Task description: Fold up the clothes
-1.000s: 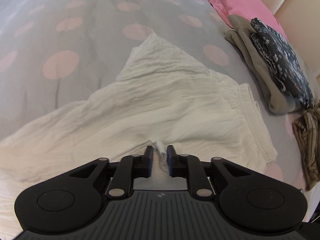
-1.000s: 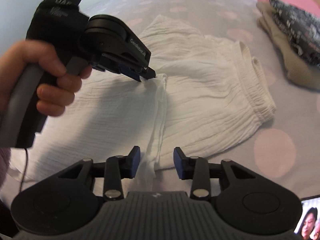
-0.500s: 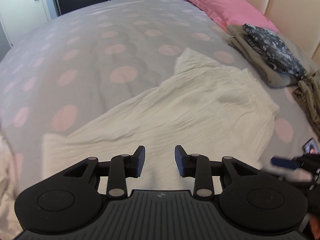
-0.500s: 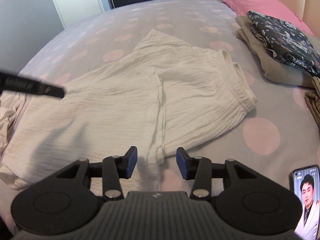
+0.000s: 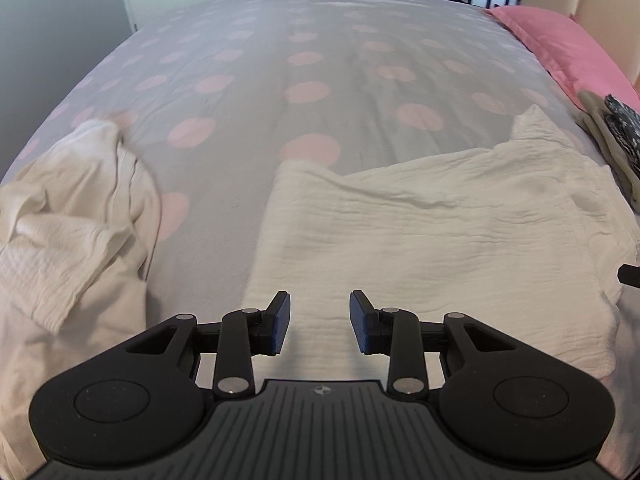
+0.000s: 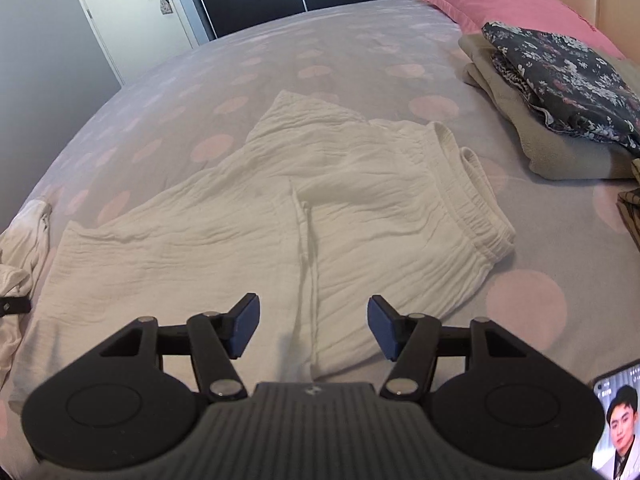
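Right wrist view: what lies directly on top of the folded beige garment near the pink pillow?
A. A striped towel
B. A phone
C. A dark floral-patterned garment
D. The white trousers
C. The dark floral-patterned garment rests on the folded beige garment, beside the pink pillow; the white trousers lie apart on the bedspread, and the phone sits at the lower right corner.

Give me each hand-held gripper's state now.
Left hand-held gripper: open, holding nothing.
Right hand-held gripper: open, holding nothing, above the white trousers.
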`<state>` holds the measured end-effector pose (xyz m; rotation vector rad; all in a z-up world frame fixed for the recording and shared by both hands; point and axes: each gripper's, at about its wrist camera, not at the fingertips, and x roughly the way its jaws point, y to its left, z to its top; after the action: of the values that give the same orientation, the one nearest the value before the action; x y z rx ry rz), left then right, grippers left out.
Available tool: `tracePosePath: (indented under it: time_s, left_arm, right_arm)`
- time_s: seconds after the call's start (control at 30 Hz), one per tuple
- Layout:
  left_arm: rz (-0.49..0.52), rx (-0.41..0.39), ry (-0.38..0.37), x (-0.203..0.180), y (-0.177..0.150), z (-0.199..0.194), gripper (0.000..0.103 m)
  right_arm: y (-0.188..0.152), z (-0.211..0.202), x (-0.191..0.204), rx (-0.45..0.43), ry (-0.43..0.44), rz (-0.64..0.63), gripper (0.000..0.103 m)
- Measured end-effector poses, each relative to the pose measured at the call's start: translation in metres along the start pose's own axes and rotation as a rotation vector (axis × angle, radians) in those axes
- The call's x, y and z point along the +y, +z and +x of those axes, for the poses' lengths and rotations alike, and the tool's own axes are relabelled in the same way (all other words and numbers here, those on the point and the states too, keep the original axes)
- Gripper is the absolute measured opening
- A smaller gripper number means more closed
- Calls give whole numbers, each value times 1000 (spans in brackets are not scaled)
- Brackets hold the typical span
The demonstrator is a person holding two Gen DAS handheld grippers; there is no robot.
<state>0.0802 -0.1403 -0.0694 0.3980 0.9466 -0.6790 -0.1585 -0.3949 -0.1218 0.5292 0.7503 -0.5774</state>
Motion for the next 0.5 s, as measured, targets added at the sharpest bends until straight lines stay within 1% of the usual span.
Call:
tracePosePath:
  time_s: [0.2, 0.3, 0.33, 0.37, 0.4, 0.43, 0.47, 0.5]
  left_arm:
    - [8, 13, 36, 12, -6, 5, 31]
    - [-33, 25, 51, 23, -6, 12, 31]
    - [-49, 27, 53, 27, -6, 15, 31]
    - [-65, 26, 57, 30, -5, 16, 31]
    - [-81, 23, 64, 33, -4, 18, 31]
    - [-95, 19, 69, 36, -3, 19, 31]
    - [-109, 15, 71, 39, -2, 20, 31]
    - [-120, 12, 74, 42, -1, 20, 31]
  right_arm:
    - [7, 34, 7, 92, 8, 9, 63]
    - [6, 52, 13, 147, -11, 7, 63]
    - [4, 56, 15, 152, -25, 1, 61]
    - [4, 57, 19, 145, -37, -20, 53]
    - [3, 59, 23, 138, -48, -41, 41]
    - [4, 58, 28, 131, -45, -66, 33]
    - [5, 56, 33, 124, -43, -90, 17]
    - [6, 54, 37, 116, -50, -99, 12]
